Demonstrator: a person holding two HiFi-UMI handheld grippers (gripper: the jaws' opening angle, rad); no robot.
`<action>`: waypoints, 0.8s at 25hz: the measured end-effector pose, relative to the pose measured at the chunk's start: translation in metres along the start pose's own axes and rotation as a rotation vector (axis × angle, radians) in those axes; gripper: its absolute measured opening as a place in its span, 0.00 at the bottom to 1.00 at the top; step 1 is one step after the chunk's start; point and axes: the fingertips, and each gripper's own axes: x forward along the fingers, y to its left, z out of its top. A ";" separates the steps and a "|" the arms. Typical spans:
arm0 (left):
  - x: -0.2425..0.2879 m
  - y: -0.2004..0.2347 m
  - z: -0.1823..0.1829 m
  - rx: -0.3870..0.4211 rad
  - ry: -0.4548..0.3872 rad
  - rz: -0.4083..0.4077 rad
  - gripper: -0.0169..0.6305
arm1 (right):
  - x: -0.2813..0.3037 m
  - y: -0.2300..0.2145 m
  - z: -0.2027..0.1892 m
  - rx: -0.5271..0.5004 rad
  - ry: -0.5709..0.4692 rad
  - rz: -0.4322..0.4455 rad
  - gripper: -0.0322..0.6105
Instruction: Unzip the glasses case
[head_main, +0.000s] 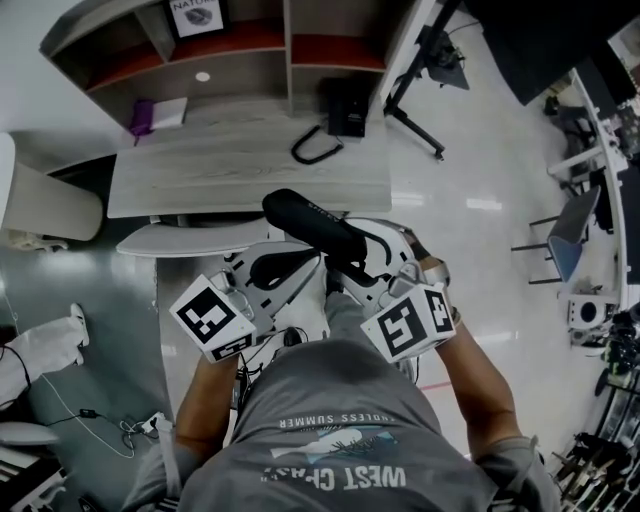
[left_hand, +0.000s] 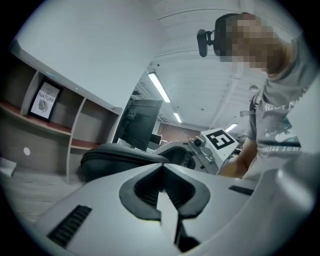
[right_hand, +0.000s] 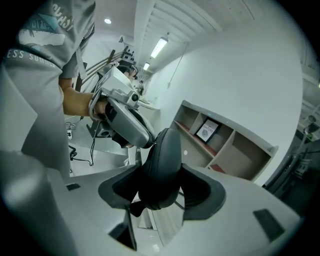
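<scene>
Standing on a glossy grey floor, person in a grey T-shirt faces a wood-grain desk with a shelf unit at its back. A gripper in each hand, both held up in front of the chest, at the desk's near edge.

Right gripper: jaws spread wide and clamped on the glasses case, a pad on each broad side. Case is black and oblong, in the air and off the desk. Its near end sits deep between the jaws; the rest sticks out past the fingertips towards the shelves. Zip seam runs along the case edge in the right gripper view and looks closed over the stretch that shows.

Left gripper: jaws pressed together, nothing visible between them in its own view. Its tip is up against the case's free end, right by the zip seam. Can't tell whether it has the zip pull. Case lies crosswise just beyond the closed jaws in the left gripper view.

On the desk, well apart from the case: black box by the shelf divider, black loop just beside it, purple object at the left. Framed print stands on the top shelf.
</scene>
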 end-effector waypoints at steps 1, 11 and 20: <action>0.003 0.001 -0.002 -0.003 0.005 -0.002 0.02 | 0.003 -0.001 -0.002 0.000 0.004 0.007 0.45; 0.033 0.020 -0.025 -0.039 0.069 -0.011 0.03 | 0.035 -0.014 -0.035 -0.007 0.070 0.063 0.43; 0.056 0.065 -0.054 -0.063 0.110 0.031 0.03 | 0.071 -0.031 -0.096 0.037 0.135 0.085 0.43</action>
